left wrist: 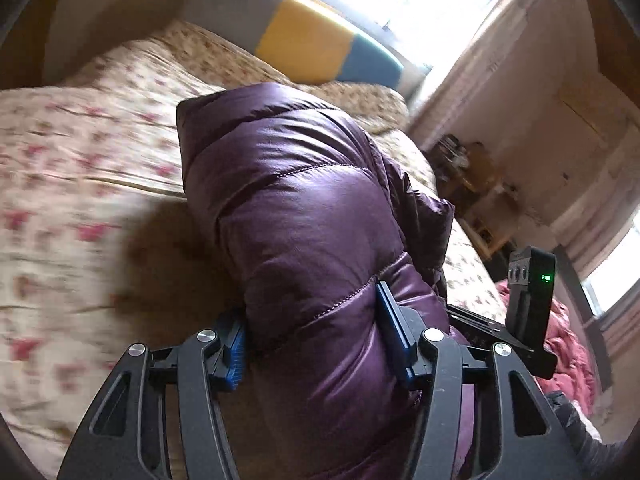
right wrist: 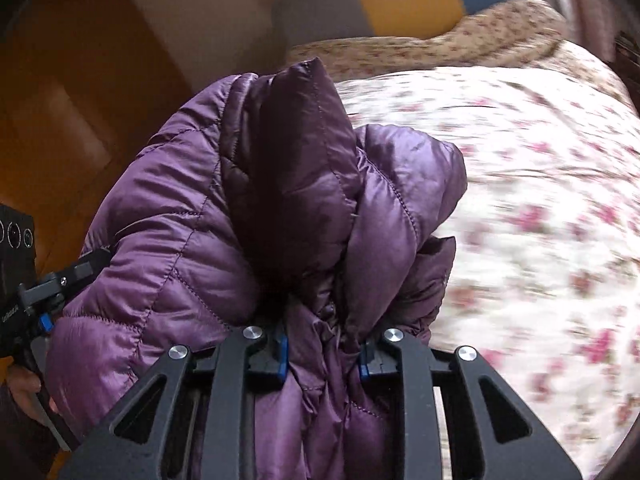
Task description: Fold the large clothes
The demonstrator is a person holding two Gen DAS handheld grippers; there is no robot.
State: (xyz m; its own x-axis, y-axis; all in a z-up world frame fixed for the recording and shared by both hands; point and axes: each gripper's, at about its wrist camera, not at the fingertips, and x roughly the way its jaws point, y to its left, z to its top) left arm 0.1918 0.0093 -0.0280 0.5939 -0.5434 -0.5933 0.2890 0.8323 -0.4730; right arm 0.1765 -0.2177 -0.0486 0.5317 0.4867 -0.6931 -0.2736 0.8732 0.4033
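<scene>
A shiny purple quilted puffer jacket hangs folded over a bed with a floral cover. My left gripper is shut on a thick fold of the jacket, which bulges between its blue pads. In the right wrist view, my right gripper is shut on bunched layers of the same jacket, held above the floral bedcover. The other gripper's body shows at the right edge of the left view and at the left edge of the right view.
A pillow striped grey, yellow and blue lies at the head of the bed by a bright window. A shelf with small items stands beside the bed. A pink cloth lies at right. An orange wooden floor borders the bed.
</scene>
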